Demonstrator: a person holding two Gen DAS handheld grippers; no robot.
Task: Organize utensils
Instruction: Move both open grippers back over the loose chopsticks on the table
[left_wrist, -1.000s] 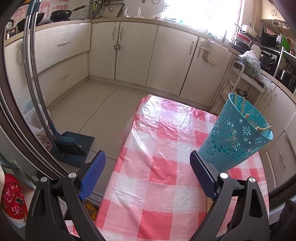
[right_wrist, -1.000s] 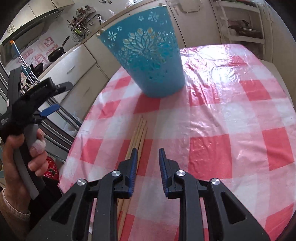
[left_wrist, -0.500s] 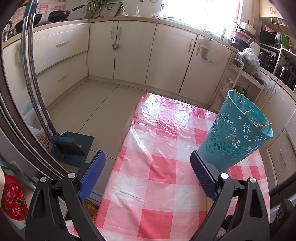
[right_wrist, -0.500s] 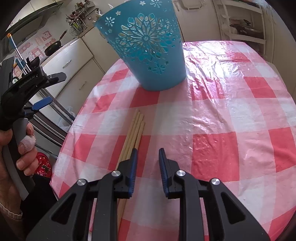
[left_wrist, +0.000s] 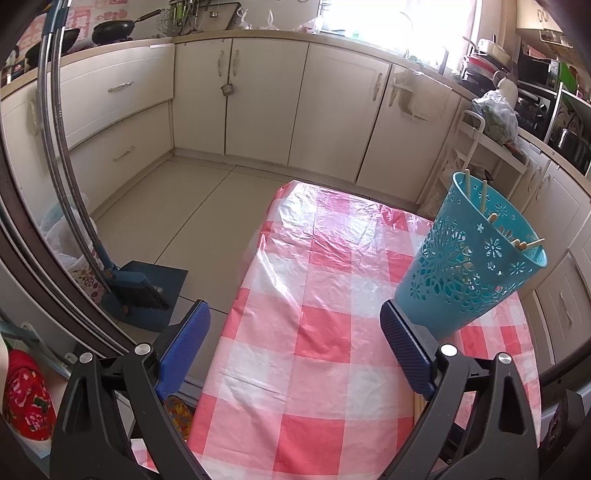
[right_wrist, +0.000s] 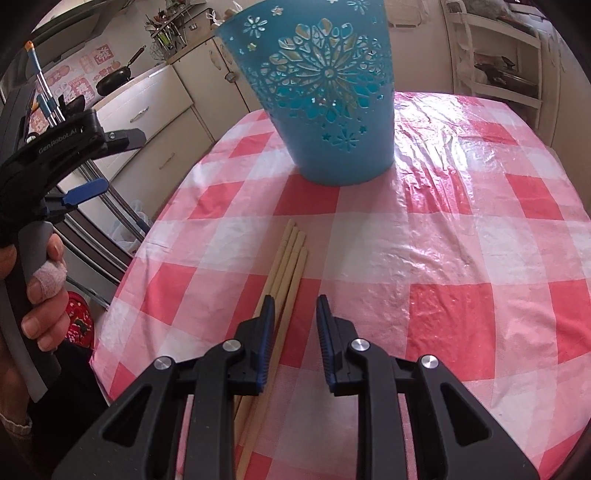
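Note:
A blue perforated basket stands on the red-and-white checked tablecloth; in the left wrist view the basket holds several wooden chopsticks sticking out of its rim. Several more wooden chopsticks lie side by side on the cloth in front of the basket. My right gripper is partly open and empty, just right of and above the near ends of those chopsticks. My left gripper is wide open and empty, held off the table's left side; it also shows in the right wrist view.
The table edge drops to a tiled floor on the left. A broom and dustpan lean by the fridge. Kitchen cabinets line the far walls, and a white shelf rack stands behind the table.
My right gripper has moved closer to the basket and lower over the loose chopsticks. The left gripper has barely shifted and stays open.

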